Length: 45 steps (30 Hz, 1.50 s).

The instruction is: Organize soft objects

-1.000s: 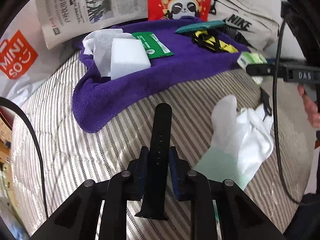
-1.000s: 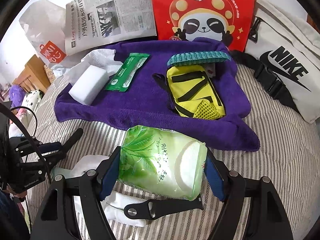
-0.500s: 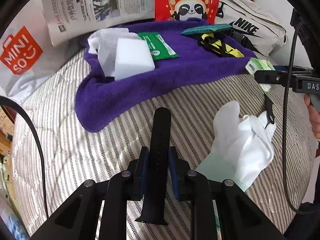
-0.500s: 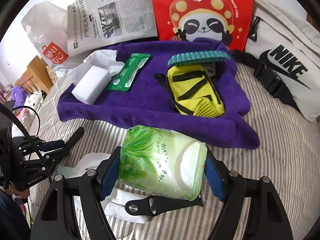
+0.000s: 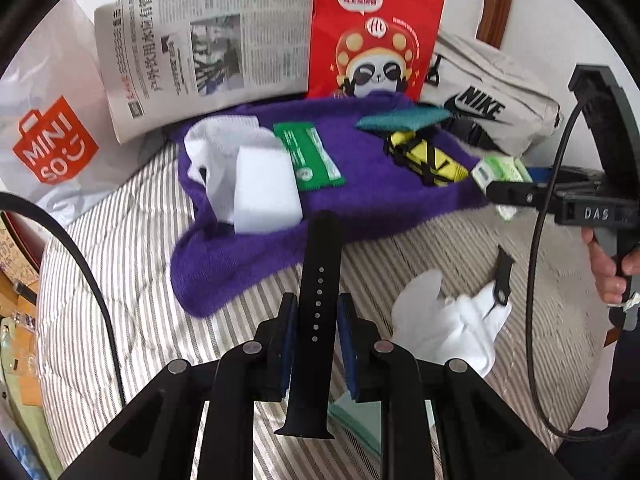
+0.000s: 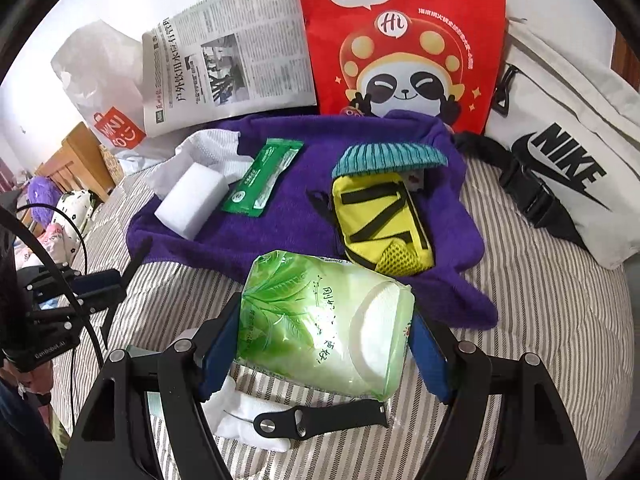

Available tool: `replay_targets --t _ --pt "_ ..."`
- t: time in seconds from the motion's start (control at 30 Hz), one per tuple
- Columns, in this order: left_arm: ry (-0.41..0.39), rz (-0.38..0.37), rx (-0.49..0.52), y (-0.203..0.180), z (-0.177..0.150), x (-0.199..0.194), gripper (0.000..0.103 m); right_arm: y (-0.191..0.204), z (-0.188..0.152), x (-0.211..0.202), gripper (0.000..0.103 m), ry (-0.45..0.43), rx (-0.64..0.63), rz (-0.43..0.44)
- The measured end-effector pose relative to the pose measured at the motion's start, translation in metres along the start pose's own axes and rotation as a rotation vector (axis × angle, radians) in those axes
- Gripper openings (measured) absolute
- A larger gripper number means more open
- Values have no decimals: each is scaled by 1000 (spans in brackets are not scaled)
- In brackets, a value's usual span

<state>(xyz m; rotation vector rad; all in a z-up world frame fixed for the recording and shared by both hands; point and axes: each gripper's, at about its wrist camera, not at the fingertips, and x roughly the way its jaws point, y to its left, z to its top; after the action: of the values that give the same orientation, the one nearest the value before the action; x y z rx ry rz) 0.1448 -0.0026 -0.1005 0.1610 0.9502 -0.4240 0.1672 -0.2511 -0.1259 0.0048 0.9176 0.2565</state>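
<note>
The left tongs (image 5: 313, 320) are clenching a black watch strap (image 5: 316, 304) by its middle, so it is sticking up past the pads at the centre of the left view, with its lower end hanging free near the bottom of the frame. The right tongs (image 6: 320, 336) are standing wide and gripping a green pack of tissues (image 6: 324, 320) at lower centre of the right view, just in front of the purple towel (image 6: 280, 216).

The likeliest trouble is the strap: it is thin and smooth, and being pinched only at the sides it could pivot or slide out if the tongs tilt sharply on the way to the towel. The tissue pack is soft and slippery in its film, so a light squeeze could be letting it sag or slip; a harder one would crush it. The cable (image 5: 536, 280) looping at the right of the left view might also be snagging the white glove (image 5: 448, 328) lying on the striped bed (image 5: 120, 280), or the second strap piece (image 6: 320, 420) beside it.

Both tongs are pointing steeply downward toward the bed. The person's hand (image 5: 608, 264) is gripping the right handle at the right edge of the left view.
</note>
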Motion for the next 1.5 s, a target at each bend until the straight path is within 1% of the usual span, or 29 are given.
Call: replay_targets --t 0.2,0.5,0.73,0.87,1.0,1.1,1.23,1.37,1.4,1.5 --pt "-25 -9 -11 3 20 -1 20 -1 14 3 76 -8 -12 8" --pt "-44 -32 -22 14 58 12 20 -8 38 24 76 3 -10 -8" --pt "-36 -63 -17 12 94 38 20 -24 59 42 76 14 -21 -73" --pt "-28 -82 -15 8 112 56 20 -30 64 57 76 45 -34 -74" --pt "0 -91 -17 5 127 82 20 -34 65 71 76 63 -43 -82" --pt "29 -89 -21 2 131 101 20 -35 64 78 76 65 -54 -89" --pt "73 -81 -21 -2 125 122 20 -36 63 83 76 66 -62 -86" --pt "99 -63 -13 -2 120 132 20 -36 63 86 76 62 -71 -80" --pt "102 -58 -12 -2 119 133 16 -37 63 86 76 61 -71 -77" --pt "113 -52 -10 -3 118 137 15 -38 62 86 76 56 -64 -66"
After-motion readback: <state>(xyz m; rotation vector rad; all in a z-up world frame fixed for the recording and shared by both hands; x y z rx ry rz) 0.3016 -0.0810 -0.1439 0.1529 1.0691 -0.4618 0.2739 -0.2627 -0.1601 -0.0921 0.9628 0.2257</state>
